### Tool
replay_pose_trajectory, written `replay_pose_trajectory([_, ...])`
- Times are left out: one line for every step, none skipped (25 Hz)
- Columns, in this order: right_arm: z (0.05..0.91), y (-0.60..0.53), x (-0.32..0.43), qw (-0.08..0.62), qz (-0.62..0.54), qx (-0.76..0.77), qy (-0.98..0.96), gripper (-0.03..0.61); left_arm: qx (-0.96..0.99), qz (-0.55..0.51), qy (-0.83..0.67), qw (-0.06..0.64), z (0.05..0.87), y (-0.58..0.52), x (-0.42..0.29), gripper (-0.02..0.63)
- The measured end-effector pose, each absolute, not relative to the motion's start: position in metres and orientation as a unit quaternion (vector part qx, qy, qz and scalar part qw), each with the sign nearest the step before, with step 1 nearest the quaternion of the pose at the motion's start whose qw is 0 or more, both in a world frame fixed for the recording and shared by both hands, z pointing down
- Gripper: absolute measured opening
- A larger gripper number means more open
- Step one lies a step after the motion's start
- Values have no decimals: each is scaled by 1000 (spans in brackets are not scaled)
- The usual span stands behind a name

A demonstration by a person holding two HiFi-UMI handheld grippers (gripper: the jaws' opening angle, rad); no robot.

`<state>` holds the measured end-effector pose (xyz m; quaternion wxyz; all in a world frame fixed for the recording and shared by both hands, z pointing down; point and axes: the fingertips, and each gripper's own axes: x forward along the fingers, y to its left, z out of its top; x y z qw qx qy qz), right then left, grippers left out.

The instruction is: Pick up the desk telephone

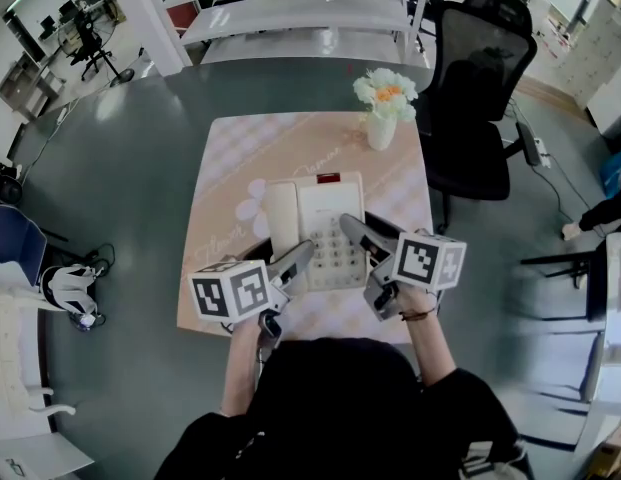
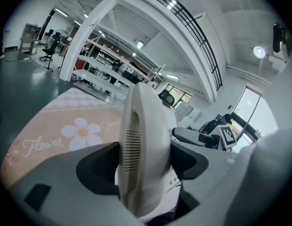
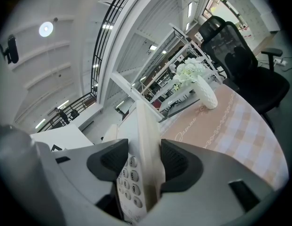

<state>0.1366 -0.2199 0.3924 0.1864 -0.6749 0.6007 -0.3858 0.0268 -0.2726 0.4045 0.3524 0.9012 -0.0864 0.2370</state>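
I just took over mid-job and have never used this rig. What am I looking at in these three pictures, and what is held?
No robot arm: a person holds a two-jaw gripper in each hand. The head view looks down from the person's head; the two gripper views look along each gripper's jaws. On the table lies a pink flowered mat with a desk telephone and a vase of flowers. The left gripper is closed on the handset, the right gripper on the telephone's right edge beside the keypad. Whether it is lifted, I cannot tell.
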Motion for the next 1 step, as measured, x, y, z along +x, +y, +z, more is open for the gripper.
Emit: replay_pose_trajectory([393,-219,136,186,-386,-675,600,204,901,237,-87,353,405,-272,27,325])
